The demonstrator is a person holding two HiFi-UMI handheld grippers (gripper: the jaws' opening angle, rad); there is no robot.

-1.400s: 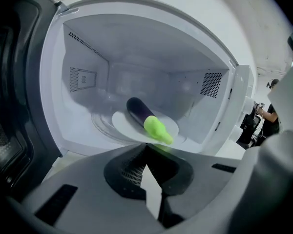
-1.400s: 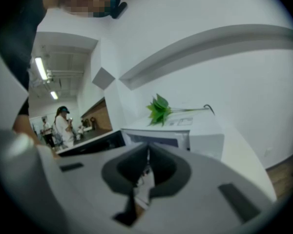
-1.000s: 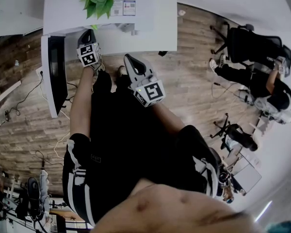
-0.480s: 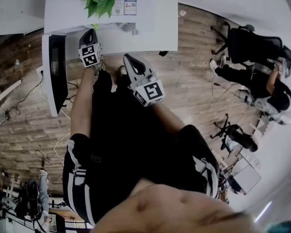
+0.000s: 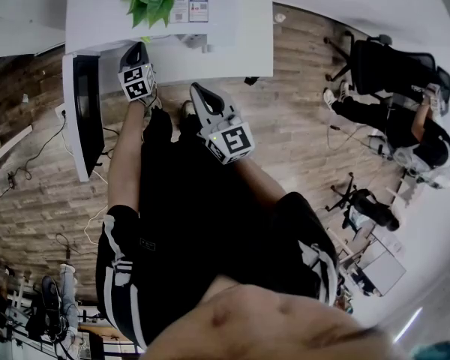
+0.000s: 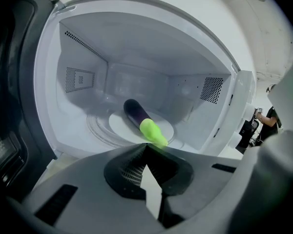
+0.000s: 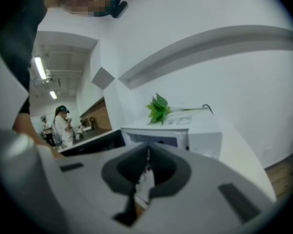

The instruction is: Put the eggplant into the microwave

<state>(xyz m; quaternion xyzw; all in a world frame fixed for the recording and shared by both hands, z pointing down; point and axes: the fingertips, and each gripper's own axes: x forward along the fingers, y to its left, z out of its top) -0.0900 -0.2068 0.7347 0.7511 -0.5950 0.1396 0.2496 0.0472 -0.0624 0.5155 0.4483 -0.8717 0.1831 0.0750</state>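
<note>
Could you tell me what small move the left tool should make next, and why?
Probably draw the left tool back clear of the microwave: the eggplant already lies on the turntable, free of the shut jaws, and the door stands open.

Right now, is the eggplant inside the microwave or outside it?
Inside: the eggplant lies on the turntable within the microwave cavity, door open.
</note>
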